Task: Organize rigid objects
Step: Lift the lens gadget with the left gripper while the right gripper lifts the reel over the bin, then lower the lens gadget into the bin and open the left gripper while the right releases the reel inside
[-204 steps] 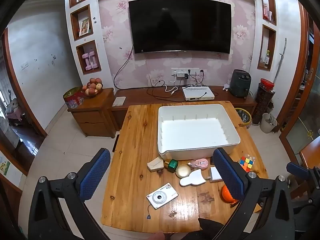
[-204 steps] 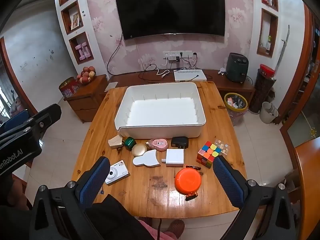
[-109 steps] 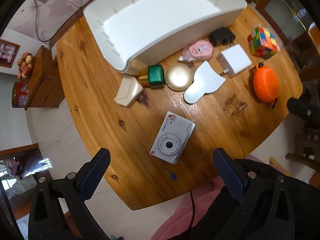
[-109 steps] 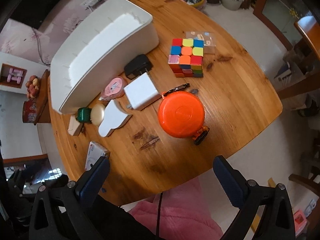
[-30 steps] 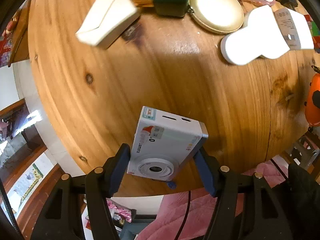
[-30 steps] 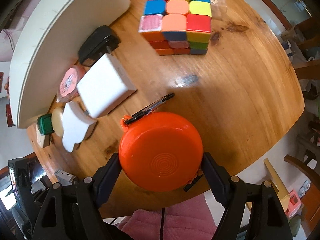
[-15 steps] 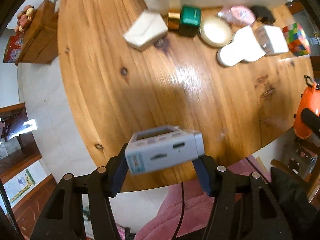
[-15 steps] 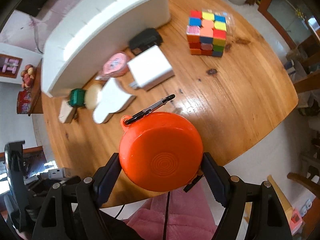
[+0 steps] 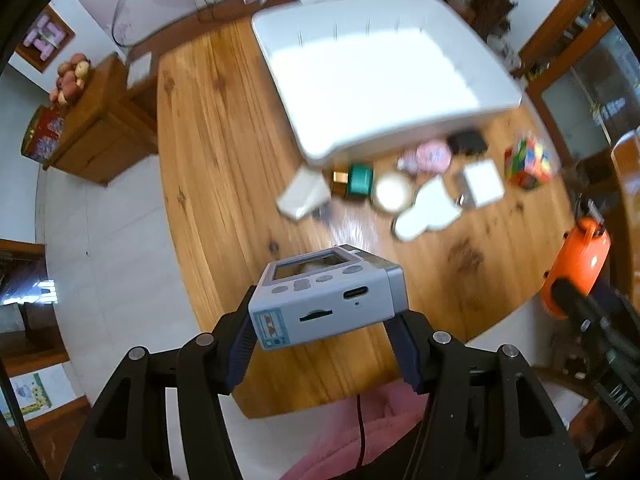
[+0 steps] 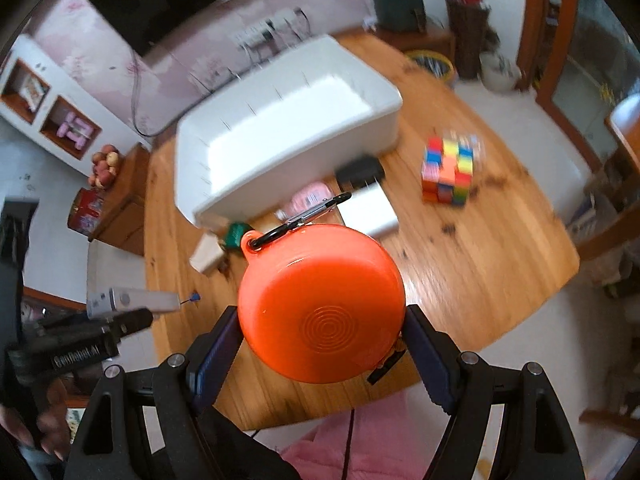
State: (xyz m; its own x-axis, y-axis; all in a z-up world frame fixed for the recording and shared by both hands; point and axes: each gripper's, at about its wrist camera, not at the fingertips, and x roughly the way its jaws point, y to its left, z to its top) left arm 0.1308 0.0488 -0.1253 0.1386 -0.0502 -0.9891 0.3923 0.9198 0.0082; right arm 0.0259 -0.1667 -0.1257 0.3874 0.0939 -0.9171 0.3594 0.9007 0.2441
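Orange case [image 10: 320, 312] and camera [image 9: 326, 300], each clenched in its jaws, should travel level to above the white bin [image 9: 380, 76] before release.

wall: pink floral [image 10: 168, 76] | floor: pale tiles [image 9: 116, 248] | sideboard: wooden [image 9: 100, 128]

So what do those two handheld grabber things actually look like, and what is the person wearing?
Each is a black frame with triangular cut-outs and silver bolt heads. The left gripper and the right gripper both carry two fingers faced with ribbed dark blue pads. White lettering runs along the left one's black body, too blurred to read. A thin dark cable hangs below. The person wears fluffy pink clothing.
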